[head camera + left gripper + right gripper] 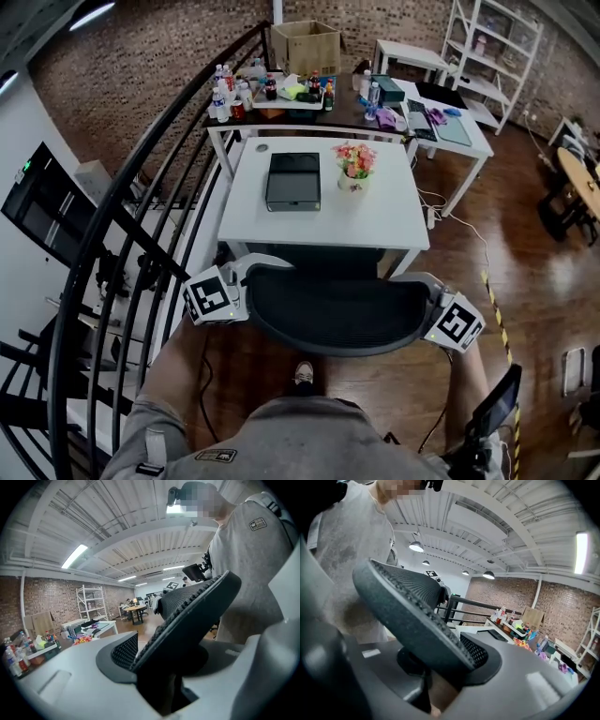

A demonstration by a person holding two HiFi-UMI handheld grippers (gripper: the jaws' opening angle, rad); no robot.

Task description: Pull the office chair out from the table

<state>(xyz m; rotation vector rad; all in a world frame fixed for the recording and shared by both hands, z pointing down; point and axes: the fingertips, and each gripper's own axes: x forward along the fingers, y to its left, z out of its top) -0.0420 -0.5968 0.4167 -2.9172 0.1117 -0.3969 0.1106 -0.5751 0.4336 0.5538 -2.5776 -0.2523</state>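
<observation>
Gripping the curved black mesh backrest of the office chair (342, 314), left gripper (247, 283) and right gripper (433, 302) fingers clamp its ends.

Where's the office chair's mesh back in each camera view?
Head view: chair back at bottom centre, below the white table.
Left gripper view: chair back in the centre, slanting up to the right.
Right gripper view: centre-left, slanting up to the left.
Shared landmark: the flower pot.

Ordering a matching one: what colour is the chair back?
Black mesh chair back, clearest in the head view.
</observation>
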